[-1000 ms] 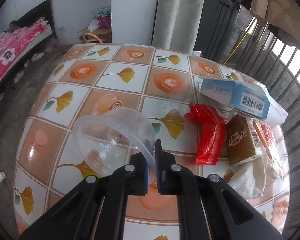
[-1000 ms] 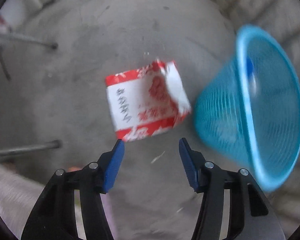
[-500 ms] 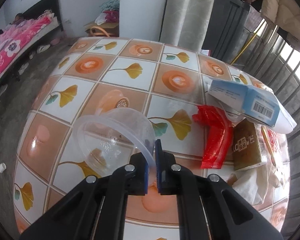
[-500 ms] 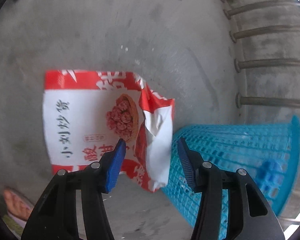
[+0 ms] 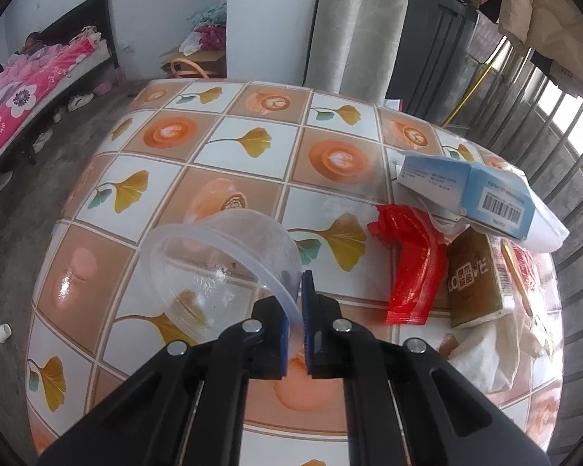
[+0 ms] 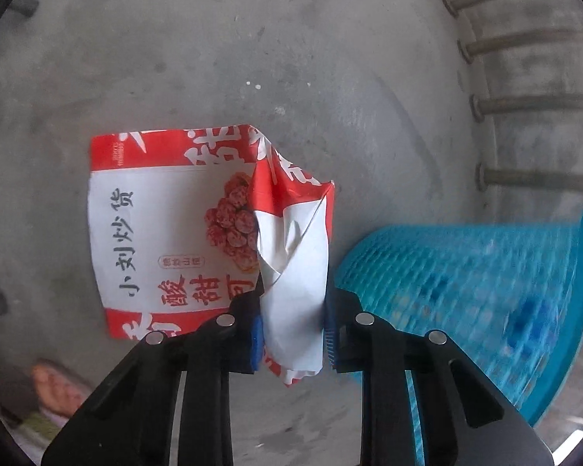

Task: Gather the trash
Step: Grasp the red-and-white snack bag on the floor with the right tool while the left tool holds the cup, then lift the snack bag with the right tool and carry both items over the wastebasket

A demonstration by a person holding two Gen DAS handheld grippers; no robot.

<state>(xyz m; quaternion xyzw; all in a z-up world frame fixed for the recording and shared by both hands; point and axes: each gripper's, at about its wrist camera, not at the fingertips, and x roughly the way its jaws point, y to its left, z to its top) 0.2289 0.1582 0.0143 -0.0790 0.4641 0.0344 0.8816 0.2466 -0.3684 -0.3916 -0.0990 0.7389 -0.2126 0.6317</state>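
Note:
A clear plastic bowl [image 5: 213, 264] is tilted above the tiled table [image 5: 252, 136], and my left gripper [image 5: 296, 310] is shut on its rim. To the right on the table lie a red wrapper [image 5: 412, 268], a blue-and-white box [image 5: 466, 190], a brown drink carton [image 5: 474, 283] and crumpled tissue [image 5: 482, 365]. In the right wrist view a red-and-white snack bag [image 6: 167, 233] lies on the concrete floor. My right gripper [image 6: 293, 334] has its jaws closing, and the pads touch both sides of the bag's folded-up edge.
A blue mesh basket [image 6: 466, 303] lies on its side on the floor, just right of the bag. Metal railing bars [image 6: 524, 101] run along the right. A person's foot [image 6: 54, 384] shows at lower left. A bed [image 5: 27, 93] stands beyond the table, with a white cap [image 5: 2, 332] on the floor.
My right gripper dropped toward the snack bag and its jaws narrowed onto the bag's raised fold. The left gripper and the bowl stayed where they were.

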